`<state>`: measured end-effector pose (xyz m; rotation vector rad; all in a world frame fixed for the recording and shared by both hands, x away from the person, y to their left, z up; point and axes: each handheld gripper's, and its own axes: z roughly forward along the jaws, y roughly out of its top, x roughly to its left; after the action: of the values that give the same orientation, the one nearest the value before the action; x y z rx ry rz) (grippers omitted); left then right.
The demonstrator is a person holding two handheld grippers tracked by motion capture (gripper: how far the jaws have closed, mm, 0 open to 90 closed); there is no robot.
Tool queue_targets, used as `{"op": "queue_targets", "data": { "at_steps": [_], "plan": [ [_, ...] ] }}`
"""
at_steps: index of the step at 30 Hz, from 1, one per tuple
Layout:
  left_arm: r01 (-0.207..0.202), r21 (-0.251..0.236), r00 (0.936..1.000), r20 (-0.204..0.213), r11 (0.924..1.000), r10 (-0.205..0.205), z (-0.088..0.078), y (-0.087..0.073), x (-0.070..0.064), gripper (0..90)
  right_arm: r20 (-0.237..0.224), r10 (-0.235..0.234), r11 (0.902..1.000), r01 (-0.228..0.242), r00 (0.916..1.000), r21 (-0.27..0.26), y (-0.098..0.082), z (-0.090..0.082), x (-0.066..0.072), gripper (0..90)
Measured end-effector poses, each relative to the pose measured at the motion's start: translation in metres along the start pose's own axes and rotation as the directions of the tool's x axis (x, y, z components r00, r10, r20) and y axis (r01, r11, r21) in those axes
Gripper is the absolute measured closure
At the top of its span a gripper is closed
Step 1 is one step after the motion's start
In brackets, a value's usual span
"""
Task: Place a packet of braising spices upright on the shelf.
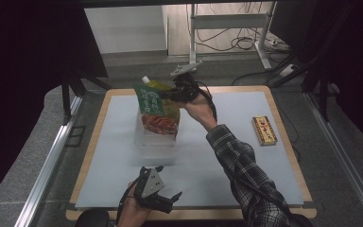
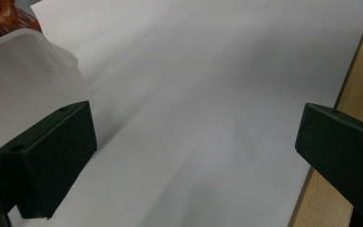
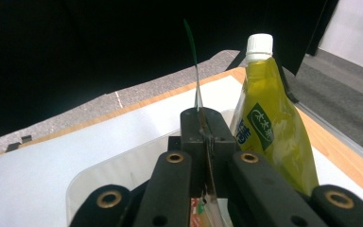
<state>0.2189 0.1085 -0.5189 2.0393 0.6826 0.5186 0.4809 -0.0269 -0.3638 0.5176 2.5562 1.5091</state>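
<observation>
Right gripper (image 3: 207, 137): jaws clenched on the thin top edge of a flat snack packet (image 1: 153, 101), green above, red and orange print below. It is pinched edge-on, so the packet hangs straight and can go down upright into the clear plastic container (image 1: 155, 142) beneath it. In the high view the packet's lower part sits at or inside the container mouth; whether it rests on the bottom I cannot tell.

Just beside the held packet, a yellow-green spouted pouch (image 3: 270, 127) with a white cap stands upright in the same container, leaning a little; likely packed first, leaving a slot alongside.

Left gripper (image 1: 157, 193): jaws released, wide apart, nothing between them. It hovers low over the white mat (image 2: 208, 94) near the counter's (image 1: 283, 120) front edge, close to the container's near corner, probably on standby.

Well apart to the right, a small yellow-and-red box (image 1: 263, 130) lies flat on the mat, probably waiting its turn.

Count: one packet, one pouch, one container, one box, two grippers.
</observation>
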Motion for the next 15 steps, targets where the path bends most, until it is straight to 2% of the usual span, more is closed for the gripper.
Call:
{"op": "queue_targets", "data": {
  "at_steps": [8,15],
  "plan": [
    [-0.003,0.001,1.0000,0.001,1.0000,0.003,0.000,0.000,0.000,0.0,0.047,-0.009,1.0000,0.009,0.9988,-0.003,0.002,-0.005,0.000,58.8],
    [-0.007,0.004,1.0000,0.005,1.0000,0.007,0.001,0.000,-0.001,0.0,0.056,-0.002,1.0000,0.002,0.9984,-0.003,-0.002,-0.014,-0.001,45.0]
  ]
}}
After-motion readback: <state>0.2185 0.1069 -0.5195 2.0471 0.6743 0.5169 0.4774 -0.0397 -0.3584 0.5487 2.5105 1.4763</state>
